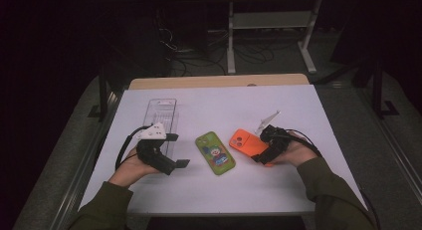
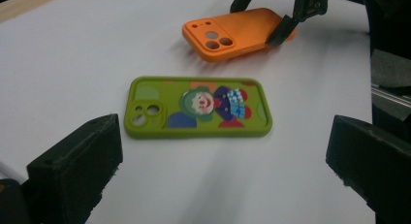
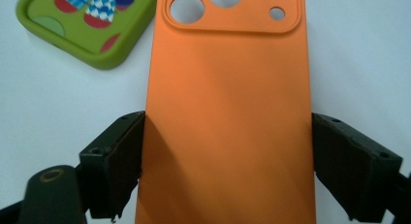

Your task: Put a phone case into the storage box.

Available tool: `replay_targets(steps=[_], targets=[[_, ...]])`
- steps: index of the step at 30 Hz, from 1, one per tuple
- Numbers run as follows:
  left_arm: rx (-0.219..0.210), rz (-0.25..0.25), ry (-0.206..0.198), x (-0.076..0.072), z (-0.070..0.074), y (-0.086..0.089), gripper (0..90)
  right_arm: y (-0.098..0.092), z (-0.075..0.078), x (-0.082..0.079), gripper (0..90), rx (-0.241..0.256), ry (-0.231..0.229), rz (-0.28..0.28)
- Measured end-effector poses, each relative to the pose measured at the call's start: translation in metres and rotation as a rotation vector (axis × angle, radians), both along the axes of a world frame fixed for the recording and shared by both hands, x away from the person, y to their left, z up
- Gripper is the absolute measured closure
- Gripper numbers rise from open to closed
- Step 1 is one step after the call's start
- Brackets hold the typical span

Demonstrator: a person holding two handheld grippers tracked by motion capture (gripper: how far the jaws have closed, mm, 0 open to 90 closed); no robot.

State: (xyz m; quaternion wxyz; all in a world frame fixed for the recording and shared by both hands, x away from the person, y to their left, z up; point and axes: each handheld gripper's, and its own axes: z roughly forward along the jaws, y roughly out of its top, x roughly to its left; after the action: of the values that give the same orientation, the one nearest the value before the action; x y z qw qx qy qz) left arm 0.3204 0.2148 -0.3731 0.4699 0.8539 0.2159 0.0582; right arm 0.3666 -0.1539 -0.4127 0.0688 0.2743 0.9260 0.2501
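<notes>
An orange phone case (image 1: 245, 143) lies right of centre on the white table top (image 1: 214, 103), camera cutouts pointing away from me. My right gripper (image 1: 262, 152) grips its near end across the width; in the right gripper view both jaws of the gripper (image 3: 228, 136) press the long sides of the orange case (image 3: 228, 64). A green phone case (image 1: 215, 153) with a clown picture lies flat at the centre. My left gripper (image 1: 177, 150) stands open to its left with nothing between the jaws. In the left gripper view, the gripper (image 2: 223, 151) faces the green case (image 2: 198, 107).
A clear plastic tray (image 1: 161, 115) lies at the left, behind my left hand. A wooden strip (image 1: 219, 81) borders the far edge. Beyond it are cables and white desk legs (image 1: 231, 46) on the floor.
</notes>
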Motion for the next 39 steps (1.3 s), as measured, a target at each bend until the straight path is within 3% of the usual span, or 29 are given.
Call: replay_targets(steps=[15, 18, 25, 31, 39], targets=[[0.0, -0.057, -0.04, 0.026, 0.025, -0.035, 0.0, 0.002, 0.021, 0.022, 15.6, 0.008, -0.015, 0.033], [0.014, -0.084, -0.046, 0.032, 0.026, -0.044, 0.0, 0.002, 0.022, 0.022, 15.6, 0.025, -0.01, 0.039], [0.02, -0.132, -0.045, 0.045, 0.024, -0.057, 0.0, 0.001, 0.02, 0.018, 15.6, 0.01, -0.008, 0.069], [0.041, -0.185, -0.049, 0.048, 0.021, -0.065, 0.0, 0.003, 0.022, 0.015, 15.6, 0.026, -0.003, 0.113], [0.084, -0.248, -0.061, 0.04, 0.018, -0.081, 0.0, 0.011, 0.026, 0.007, 15.6, 0.044, -0.009, 0.194]])
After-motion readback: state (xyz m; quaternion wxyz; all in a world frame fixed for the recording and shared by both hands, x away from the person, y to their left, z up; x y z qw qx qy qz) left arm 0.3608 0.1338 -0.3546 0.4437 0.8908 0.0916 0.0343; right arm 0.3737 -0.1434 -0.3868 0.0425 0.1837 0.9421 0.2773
